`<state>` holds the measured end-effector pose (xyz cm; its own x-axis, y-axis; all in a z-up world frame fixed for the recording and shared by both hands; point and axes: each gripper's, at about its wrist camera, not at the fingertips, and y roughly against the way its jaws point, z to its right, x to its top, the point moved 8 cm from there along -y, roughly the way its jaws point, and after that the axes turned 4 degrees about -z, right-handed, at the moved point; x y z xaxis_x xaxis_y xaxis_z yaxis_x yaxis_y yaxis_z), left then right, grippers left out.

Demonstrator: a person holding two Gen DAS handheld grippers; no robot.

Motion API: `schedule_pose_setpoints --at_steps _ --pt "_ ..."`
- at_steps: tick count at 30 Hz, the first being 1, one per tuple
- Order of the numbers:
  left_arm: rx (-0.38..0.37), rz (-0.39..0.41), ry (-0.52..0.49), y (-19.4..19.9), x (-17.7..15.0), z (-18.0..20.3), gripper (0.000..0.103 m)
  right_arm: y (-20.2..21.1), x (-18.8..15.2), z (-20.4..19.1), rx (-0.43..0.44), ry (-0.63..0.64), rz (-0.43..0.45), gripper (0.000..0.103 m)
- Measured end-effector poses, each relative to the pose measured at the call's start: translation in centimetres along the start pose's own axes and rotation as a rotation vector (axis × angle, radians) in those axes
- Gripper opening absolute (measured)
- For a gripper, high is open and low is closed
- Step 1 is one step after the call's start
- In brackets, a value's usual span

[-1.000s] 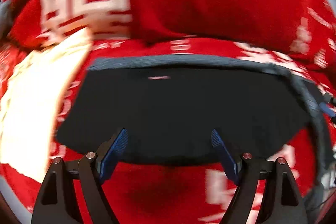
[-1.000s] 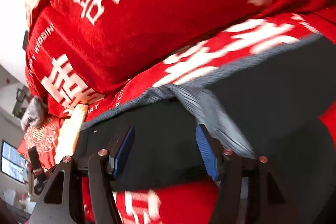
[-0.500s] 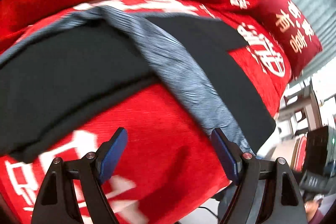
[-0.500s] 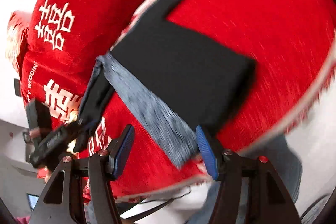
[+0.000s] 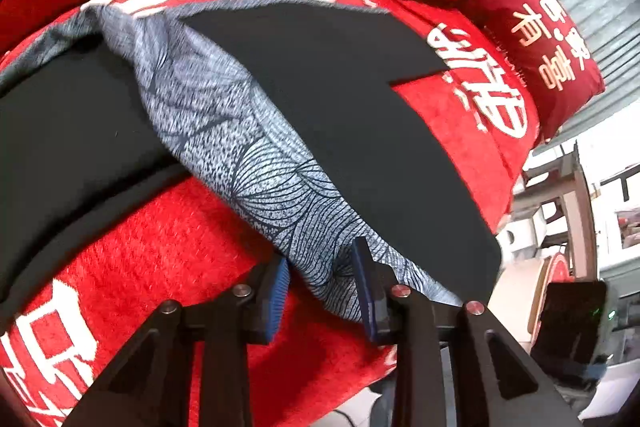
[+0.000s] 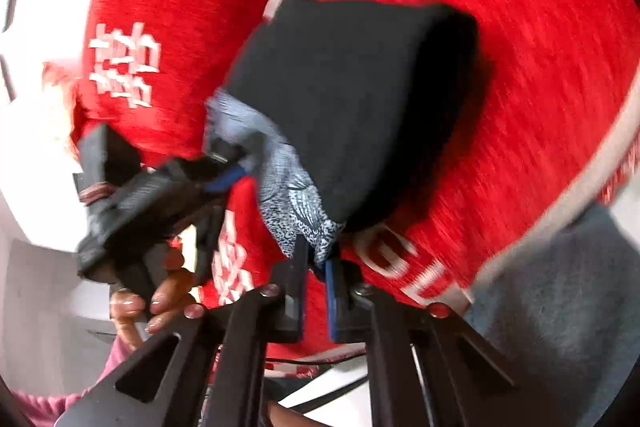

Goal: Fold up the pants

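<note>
Black pants (image 5: pixel 360 115) lie spread on a red blanket, with a grey-blue patterned band (image 5: pixel 248 147) running across them toward me. In the left wrist view my left gripper (image 5: pixel 322 283) has the near end of that band between its blue pads, and its jaws are closing on the cloth. In the right wrist view my right gripper (image 6: pixel 316 267) is shut on a corner of the patterned band (image 6: pixel 288 195), and the black pants (image 6: pixel 360 99) bunch up just beyond. The left gripper (image 6: pixel 224 175) shows there too, pinching the same band further left.
A red blanket with white characters (image 5: pixel 160 267) covers the bed, and a dark red pillow (image 5: pixel 552 39) lies at the far right. The bed edge runs just below both grippers. A hand (image 6: pixel 160 303) with a pink sleeve holds the left gripper. Furniture and a dark device (image 5: pixel 572 323) stand beyond the edge.
Both grippers swung from over the black cloth to the patterned band at the bed's near edge. Both stood wide open earlier; now each has closed on the band.
</note>
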<state>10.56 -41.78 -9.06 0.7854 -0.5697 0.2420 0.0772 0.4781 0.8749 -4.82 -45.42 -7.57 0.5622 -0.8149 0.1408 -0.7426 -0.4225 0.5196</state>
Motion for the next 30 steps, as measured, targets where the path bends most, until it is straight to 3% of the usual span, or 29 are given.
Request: schedule_pose_setpoints --at_steps 4,8,13,14,16,18,22,24,25,26,27,30 --pt "-0.01 0.073 -0.024 2.2 3.7 1.5 0.032 2.7 4.9 -3.0 0.022 0.098 0.084 0.005" --pt "0.04 0.14 -0.034 3.5 8.3 1.3 0.032 5.8 13.8 -6.7 -0.058 0.225 0.198 0.005" --pt "0.102 0.198 0.002 4.8 13.0 -0.5 0.033 7.8 23.2 -9.3 -0.119 0.297 0.269 0.005" --pt "0.135 0.214 -0.005 5.3 13.8 -0.9 0.036 7.4 25.3 -9.6 -0.138 0.311 0.276 0.005" --pt "0.197 0.263 -0.012 6.6 14.7 -2.2 0.078 6.9 28.1 -9.7 -0.186 0.325 0.29 0.005" --pt "0.237 0.319 -0.017 8.0 14.7 -3.6 0.08 5.2 30.4 -8.9 -0.239 0.336 0.291 0.005" --pt "0.331 0.278 -0.029 8.2 12.9 -7.2 0.08 2.2 33.0 -7.2 -0.323 0.31 0.243 0.008" --pt "0.37 0.268 -0.03 8.2 11.7 -8.9 0.08 2.4 33.3 -7.4 -0.349 0.325 0.264 0.019" --pt "0.387 0.266 -0.024 8.3 11.1 -9.7 0.08 2.8 33.3 -7.7 -0.348 0.34 0.287 0.04" --pt "0.4 0.265 -0.014 8.4 10.6 -10.4 0.08 3.6 33.2 -8.1 -0.346 0.361 0.329 0.072" --pt "0.411 0.266 0.001 8.4 10.0 -11.2 0.08 4.4 33.2 -8.2 -0.354 0.372 0.369 0.083" --pt "0.436 0.238 0.05 8.0 8.7 -13.3 0.08 6.2 32.6 -7.5 -0.359 0.347 0.409 0.087"
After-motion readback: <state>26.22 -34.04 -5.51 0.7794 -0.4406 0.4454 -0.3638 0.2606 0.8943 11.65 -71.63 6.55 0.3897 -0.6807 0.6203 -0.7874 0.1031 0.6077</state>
